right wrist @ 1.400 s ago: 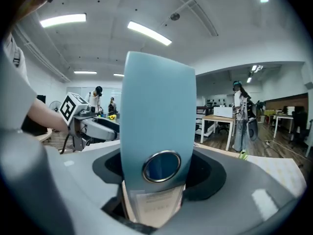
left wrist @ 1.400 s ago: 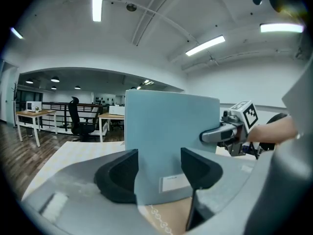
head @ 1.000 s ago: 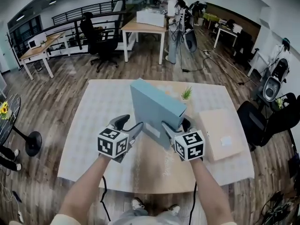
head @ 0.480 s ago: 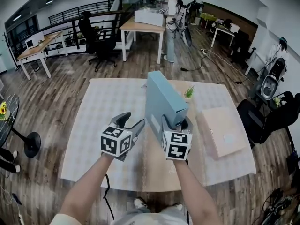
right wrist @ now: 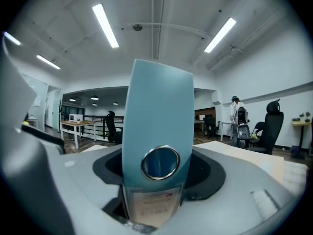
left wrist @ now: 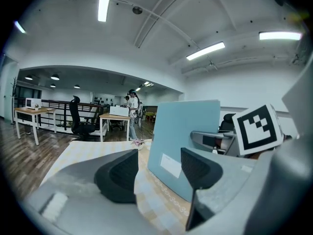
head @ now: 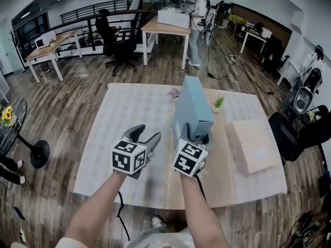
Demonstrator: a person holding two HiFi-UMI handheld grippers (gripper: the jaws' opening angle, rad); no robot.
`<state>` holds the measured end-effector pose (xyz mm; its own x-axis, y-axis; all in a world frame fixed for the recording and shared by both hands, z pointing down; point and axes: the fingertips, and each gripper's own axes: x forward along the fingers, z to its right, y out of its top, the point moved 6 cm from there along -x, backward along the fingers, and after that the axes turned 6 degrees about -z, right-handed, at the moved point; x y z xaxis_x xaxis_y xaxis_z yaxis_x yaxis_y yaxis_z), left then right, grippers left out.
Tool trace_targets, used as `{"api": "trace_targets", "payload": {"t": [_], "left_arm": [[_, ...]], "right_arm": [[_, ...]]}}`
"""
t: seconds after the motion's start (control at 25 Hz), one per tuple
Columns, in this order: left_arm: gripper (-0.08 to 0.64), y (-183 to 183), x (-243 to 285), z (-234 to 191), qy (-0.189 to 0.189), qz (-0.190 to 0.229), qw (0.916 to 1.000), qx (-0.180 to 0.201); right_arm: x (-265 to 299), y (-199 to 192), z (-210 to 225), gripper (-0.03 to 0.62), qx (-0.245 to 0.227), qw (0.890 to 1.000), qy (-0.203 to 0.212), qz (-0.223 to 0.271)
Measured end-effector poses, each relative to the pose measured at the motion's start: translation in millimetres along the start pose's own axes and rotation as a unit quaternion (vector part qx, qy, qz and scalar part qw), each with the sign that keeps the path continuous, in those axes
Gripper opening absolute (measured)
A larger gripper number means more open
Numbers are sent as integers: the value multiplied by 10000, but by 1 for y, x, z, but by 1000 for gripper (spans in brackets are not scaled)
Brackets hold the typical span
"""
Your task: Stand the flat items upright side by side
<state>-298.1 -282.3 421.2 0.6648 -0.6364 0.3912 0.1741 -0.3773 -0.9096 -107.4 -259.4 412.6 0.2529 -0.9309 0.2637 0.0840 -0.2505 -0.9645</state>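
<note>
Right gripper view: label on binder is unreadable.

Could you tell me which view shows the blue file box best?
The left gripper view: the blue file box shows its broad labelled side, upright. The head view foreshortens it from above; the right gripper view shows only its spine, clamped by the right gripper.

The file box is gripped upright between the jaws of the right gripper, its length running away ahead of it over the table. The left gripper is held just left of the right one. A flat box is laid on the table, right of the right gripper and apart from it. A small plant is set ahead, beside the file box's far end.
</note>
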Motion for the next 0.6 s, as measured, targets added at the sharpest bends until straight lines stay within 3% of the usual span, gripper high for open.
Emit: {"api": "trace_targets", "payload": {"t": [0.32, 0.6], "left_arm": [[278, -11, -22, -18, 197, -57, 9998, -22], [278, -10, -25, -13, 180, -27, 9998, -10]], "right_arm": [[0, -2, -31, 310, 42, 9996, -280, -13], [0, -9, -45, 313, -95, 9999, 22, -140]]}}
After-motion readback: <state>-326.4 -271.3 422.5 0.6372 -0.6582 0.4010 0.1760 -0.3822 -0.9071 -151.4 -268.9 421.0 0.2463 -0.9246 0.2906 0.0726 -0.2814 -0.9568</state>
